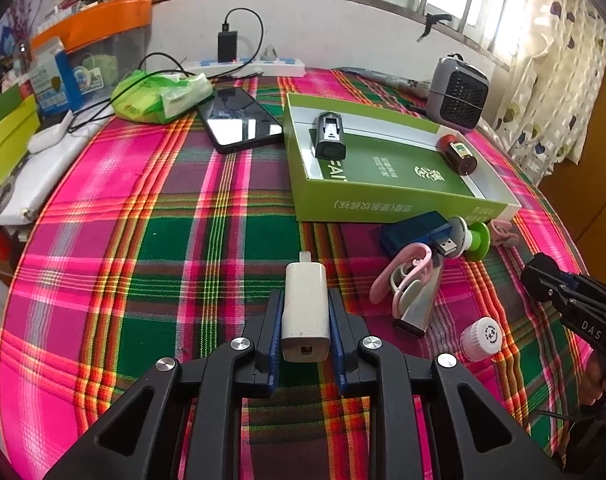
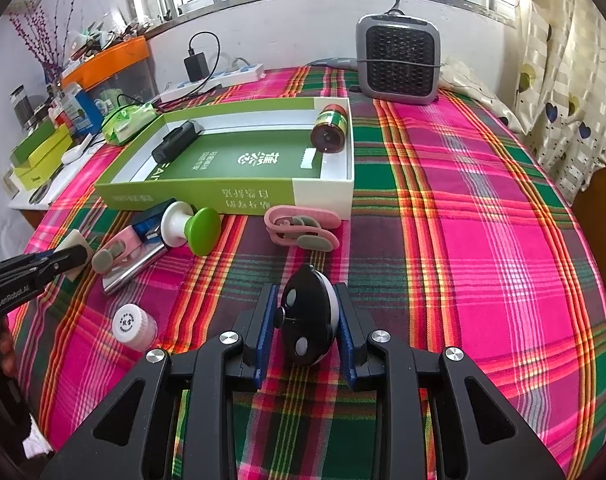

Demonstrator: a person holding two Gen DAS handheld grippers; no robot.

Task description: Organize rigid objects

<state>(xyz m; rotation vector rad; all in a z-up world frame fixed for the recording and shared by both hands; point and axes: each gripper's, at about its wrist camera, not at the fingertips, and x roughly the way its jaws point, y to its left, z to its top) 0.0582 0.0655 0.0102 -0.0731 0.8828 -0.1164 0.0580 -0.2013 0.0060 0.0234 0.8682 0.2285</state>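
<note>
Plaid cloth covers the surface, window behind. Left claw (image 1: 305,320) is clamped on a white charger (image 1: 305,312); right claw (image 2: 306,320) pinches a black-and-white round gadget (image 2: 308,316). Green box (image 2: 323,194) sits ahead of both, so lift clear of its wall before letting go.

"DAS" on right gripper (image 1: 543,280); "GenRobot.AI" on left gripper (image 2: 77,258).
</note>
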